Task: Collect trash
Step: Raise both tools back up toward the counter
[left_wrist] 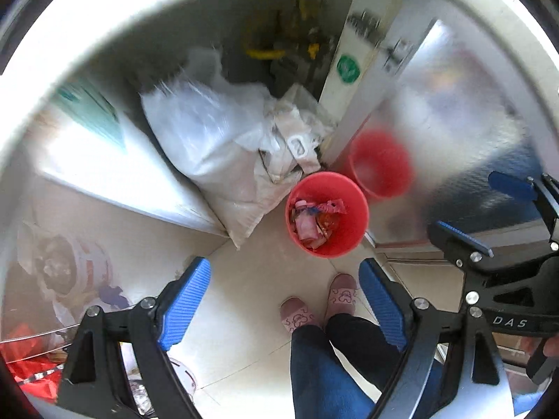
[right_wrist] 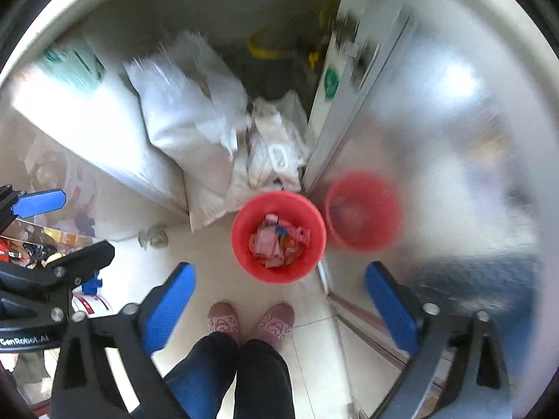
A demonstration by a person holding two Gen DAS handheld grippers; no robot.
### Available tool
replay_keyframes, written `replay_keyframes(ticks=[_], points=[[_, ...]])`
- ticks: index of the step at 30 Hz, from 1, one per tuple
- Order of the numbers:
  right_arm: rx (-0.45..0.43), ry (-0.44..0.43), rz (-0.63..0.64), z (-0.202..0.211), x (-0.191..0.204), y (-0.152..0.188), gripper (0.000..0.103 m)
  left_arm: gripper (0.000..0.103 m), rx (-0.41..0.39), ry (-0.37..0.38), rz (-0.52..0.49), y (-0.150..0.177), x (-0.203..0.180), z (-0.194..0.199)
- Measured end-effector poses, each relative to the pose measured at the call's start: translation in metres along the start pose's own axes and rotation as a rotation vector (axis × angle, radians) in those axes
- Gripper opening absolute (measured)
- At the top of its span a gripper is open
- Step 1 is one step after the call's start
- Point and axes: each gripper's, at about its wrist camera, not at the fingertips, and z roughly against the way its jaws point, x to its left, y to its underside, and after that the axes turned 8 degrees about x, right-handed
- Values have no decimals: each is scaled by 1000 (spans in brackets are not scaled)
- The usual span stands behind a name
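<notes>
Down on the pale tiled floor stands a red bucket, right in the corner by a frosted glass door, whose surface shows a blurred red reflection of it. Trash lies heaped inside it: pink and red wrappers and a scrap of blue. Just behind the bucket, touching its rim, lean white sacks and crumpled plastic bags. Both tools hang high above, pointing steeply down. The left gripper has its blue pads wide apart with nothing between them. The right gripper is likewise spread wide and empty. A person's pink slippers and dark trouser legs show below the bucket, between the fingers of each tool.
</notes>
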Motion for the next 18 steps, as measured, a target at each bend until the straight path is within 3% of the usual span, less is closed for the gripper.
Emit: replay_keyframes(ticks=[10,18], points=[[-171,43,-60,127,5,-11,102,86,-167,-1,-30,-4,4,133],[-253,104,-101,183,-8,-23,102,86,-299,-10,-58,-28,-2,192]])
